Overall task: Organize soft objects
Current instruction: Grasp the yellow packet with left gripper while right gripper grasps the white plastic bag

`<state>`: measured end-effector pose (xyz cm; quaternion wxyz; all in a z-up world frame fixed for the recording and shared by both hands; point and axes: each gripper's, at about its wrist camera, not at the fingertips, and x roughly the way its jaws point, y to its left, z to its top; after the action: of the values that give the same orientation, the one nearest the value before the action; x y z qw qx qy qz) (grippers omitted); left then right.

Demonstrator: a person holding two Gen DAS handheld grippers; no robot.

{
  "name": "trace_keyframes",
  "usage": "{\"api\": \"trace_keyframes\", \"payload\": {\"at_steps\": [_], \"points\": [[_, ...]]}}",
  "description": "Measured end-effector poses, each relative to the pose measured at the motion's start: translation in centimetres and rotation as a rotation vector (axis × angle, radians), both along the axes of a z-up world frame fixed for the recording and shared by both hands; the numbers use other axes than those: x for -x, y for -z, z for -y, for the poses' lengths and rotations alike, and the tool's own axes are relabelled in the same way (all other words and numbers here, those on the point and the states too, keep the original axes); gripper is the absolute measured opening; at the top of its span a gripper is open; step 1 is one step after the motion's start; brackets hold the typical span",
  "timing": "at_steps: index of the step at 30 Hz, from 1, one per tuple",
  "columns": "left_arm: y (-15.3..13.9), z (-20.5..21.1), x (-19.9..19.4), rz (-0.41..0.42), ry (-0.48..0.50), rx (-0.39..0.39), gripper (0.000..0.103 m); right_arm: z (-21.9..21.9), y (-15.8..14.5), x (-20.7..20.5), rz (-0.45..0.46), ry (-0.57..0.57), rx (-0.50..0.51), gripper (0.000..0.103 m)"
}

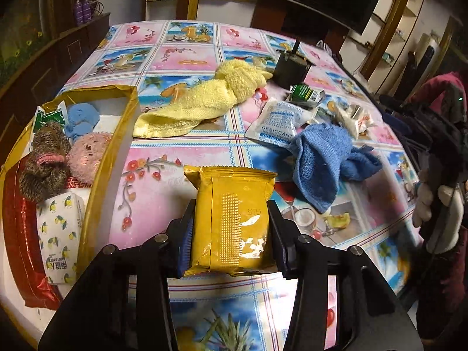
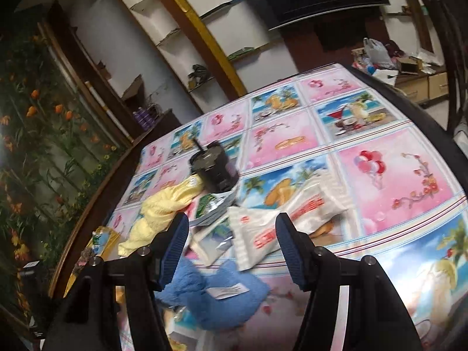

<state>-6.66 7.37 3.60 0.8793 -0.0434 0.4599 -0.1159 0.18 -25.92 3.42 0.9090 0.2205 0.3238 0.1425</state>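
Observation:
My left gripper is shut on a yellow soft packet, held above the table just right of the gold box. The box holds a brown plush, a pink plush, a blue soft toy and a lemon-print tissue pack. A yellow towel and a blue towel lie on the table. My right gripper is open and empty above the blue towel, near a white packet and the yellow towel.
A black motor-like block stands at the back, also in the right wrist view. A desiccant bag, a green packet and small sachets lie around the blue towel. The person's gloved hand is at the right.

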Motion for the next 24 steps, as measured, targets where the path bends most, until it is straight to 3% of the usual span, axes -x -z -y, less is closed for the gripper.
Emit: {"api": "trace_keyframes", "payload": {"at_steps": [4,10,13,16,19,21,23,24], "points": [[-1.2,-0.2,1.3,0.033,0.017,0.053,0.044,2.6,0.9,-1.8,-0.118,0.076,0.028,0.062],[-1.9,0.6,2.2,0.05,0.045,0.093,0.044,2.1,3.1,-5.0,-0.285,0.038,-0.145,0.062],[-2.2,0.5,2.7,0.055,0.046,0.102,0.044,0.7,3.6,-6.9,-0.336,0.105,-0.078,0.062],[-2.6,-0.1,3.4,0.064,0.032,0.105,0.044,-0.5,3.7,-8.1,-0.331,0.151,0.015,0.061],[-3.3,-1.3,4.1,0.082,0.005,0.121,0.044,-1.0,3.9,-8.5,-0.316,0.152,0.077,0.03],[-3.9,-2.5,4.6,0.099,-0.021,0.136,0.044,-0.8,3.9,-8.1,-0.294,0.135,0.074,0.029],[-4.6,-4.4,5.1,0.119,-0.056,0.155,0.044,-0.1,3.5,-7.4,-0.259,0.105,0.014,0.014],[-4.9,-5.3,5.4,0.127,-0.075,0.162,0.044,0.3,3.0,-6.9,-0.249,0.11,0.009,0.014]]}}
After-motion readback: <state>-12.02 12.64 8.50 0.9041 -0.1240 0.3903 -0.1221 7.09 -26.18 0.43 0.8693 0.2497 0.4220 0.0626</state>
